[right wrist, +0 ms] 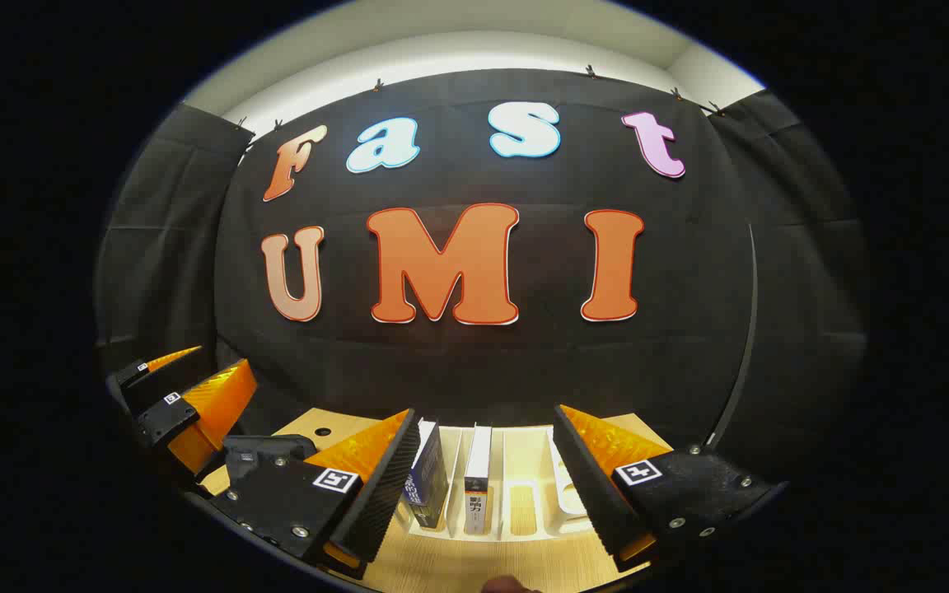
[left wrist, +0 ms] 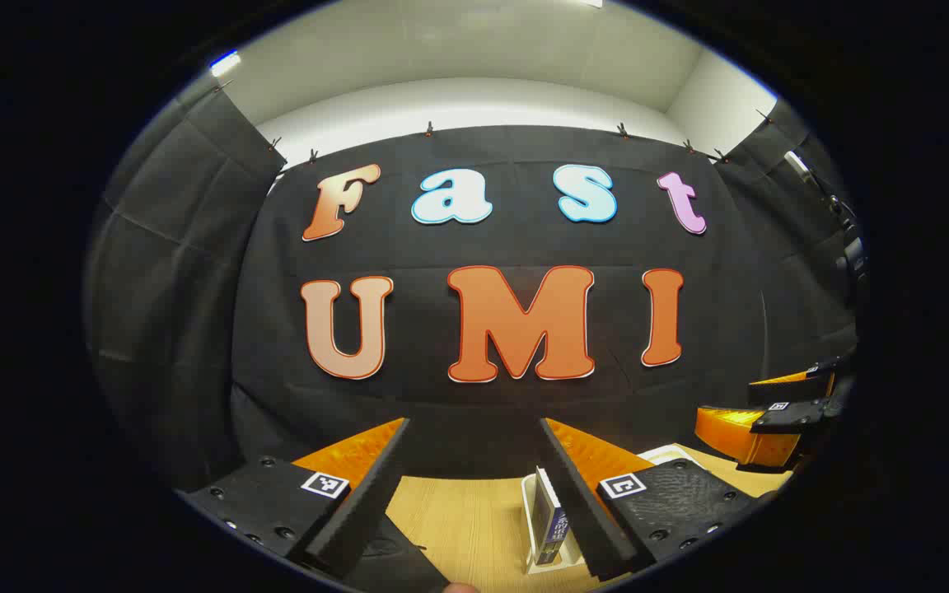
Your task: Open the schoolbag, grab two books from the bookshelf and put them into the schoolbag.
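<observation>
A white bookshelf rack (right wrist: 524,461) stands on the wooden table just ahead of my right gripper (right wrist: 485,412), which is open and holds nothing. Two books stand upright in the rack: a blue book (right wrist: 427,482) next to the gripper's left finger and a white-spined book (right wrist: 479,482) beside it. In the left gripper view the blue book (left wrist: 549,523) stands in the rack (left wrist: 530,502) by the right finger of my open, empty left gripper (left wrist: 474,424). A black shape (left wrist: 396,560), maybe the schoolbag, lies low under the left gripper.
The wooden table (left wrist: 466,519) runs back to the black cloth wall. Both grippers hover side by side: the right gripper (left wrist: 759,408) is far right in the left gripper view, the left gripper (right wrist: 194,375) far left in the right gripper view. The rack's right slots stand vacant.
</observation>
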`<state>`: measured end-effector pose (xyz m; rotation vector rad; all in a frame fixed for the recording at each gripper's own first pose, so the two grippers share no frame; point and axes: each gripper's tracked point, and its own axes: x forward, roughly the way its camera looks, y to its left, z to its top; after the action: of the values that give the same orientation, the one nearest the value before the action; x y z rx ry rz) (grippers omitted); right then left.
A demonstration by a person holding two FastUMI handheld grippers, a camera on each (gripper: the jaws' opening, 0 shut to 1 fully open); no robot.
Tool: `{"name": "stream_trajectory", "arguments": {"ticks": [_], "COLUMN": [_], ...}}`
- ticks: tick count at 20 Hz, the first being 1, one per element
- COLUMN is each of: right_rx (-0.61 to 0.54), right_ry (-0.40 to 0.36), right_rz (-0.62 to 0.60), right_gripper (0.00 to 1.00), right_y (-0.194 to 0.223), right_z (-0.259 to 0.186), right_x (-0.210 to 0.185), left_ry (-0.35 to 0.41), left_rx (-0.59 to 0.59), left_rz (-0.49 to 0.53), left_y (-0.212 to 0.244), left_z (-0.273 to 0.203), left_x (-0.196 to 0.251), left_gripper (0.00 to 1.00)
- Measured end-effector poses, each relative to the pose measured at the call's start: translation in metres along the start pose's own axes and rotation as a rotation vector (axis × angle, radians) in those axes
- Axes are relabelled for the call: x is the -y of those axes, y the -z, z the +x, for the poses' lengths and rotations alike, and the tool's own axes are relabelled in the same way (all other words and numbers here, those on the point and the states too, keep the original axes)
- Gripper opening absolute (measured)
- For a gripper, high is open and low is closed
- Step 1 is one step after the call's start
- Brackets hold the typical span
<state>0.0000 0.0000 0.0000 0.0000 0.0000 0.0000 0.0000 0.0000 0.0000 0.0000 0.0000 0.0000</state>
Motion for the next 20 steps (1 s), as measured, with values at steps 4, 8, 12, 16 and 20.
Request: {"name": "stream_trajectory", "arguments": {"ticks": [4,8,12,16,20], "right_rx": [-0.001,0.003,0.005,0.005,0.006], "right_ry": [0.001,0.0,-0.002,-0.009,-0.012], "right_rz": [-0.004,-0.01,-0.012,-0.008,-0.009], "right_gripper": [0.97,0.97,0.97,0.97,0.97], "right_y": [0.001,-0.0004,-0.0007,0.001,0.0009], "right_z": [-0.0003,0.0001,-0.0012,-0.0019,-0.0047], "right_x": [0.0,0.0002,0.0001,-0.0007,0.0002], "left_ry": [-0.003,-0.001,-0.006,-0.018,-0.026], "left_rx": [0.001,0.01,0.006,-0.001,-0.004], "left_rz": [0.014,0.025,0.022,0.025,0.036], "left_y": [0.0014,-0.0013,-0.0007,0.0015,0.0015], "left_z": [-0.0016,-0.0031,-0.0039,-0.0033,-0.004], "left_x": [0.0017,0.004,0.0038,0.004,0.0038], "left_gripper": [0.94,0.94,0.94,0.94,0.94]}}
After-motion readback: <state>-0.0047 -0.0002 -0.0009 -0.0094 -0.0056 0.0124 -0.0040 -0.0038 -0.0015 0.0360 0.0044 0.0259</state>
